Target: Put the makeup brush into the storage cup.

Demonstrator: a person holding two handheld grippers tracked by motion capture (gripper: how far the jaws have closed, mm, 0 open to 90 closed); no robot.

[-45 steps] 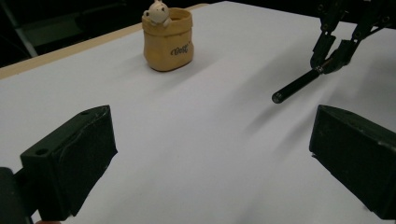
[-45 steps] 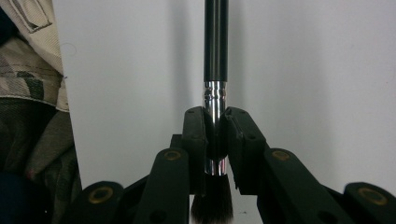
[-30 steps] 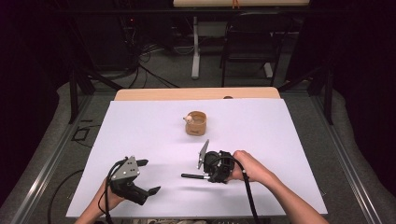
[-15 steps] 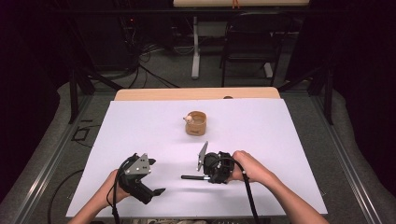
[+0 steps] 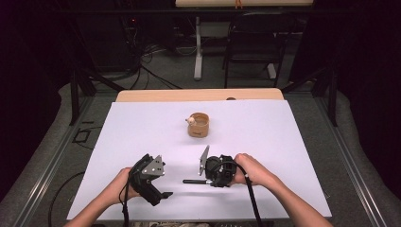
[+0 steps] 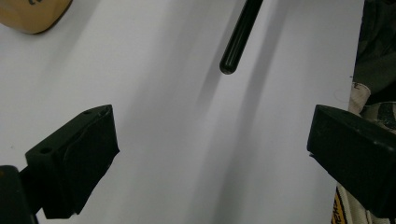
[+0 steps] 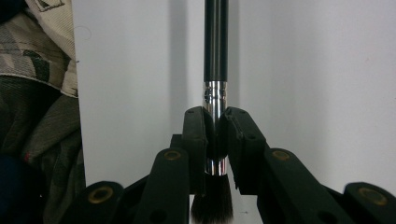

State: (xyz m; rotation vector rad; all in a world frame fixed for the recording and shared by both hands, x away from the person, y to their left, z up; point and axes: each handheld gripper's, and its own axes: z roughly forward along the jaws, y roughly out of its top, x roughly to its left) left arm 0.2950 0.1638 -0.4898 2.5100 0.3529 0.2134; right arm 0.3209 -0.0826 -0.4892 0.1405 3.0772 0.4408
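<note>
A table [image 5: 142, 96] with a light wooden top carries a large white sheet [image 5: 265, 142] that covers nearly all of it; a strip of bare wood shows along the far edge. On the sheet, near its middle toward the far side, stands a small round wooden cup [image 5: 199, 125]. A small dark spot [image 5: 231, 99] sits on the wood strip.

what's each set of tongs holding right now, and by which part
The right tongs are shut on a black-handled brush with dark bristles, gripping its shiny metal ferrule just above the bristles. The left tongs stand open over the white table sheet, holding nothing.
</note>
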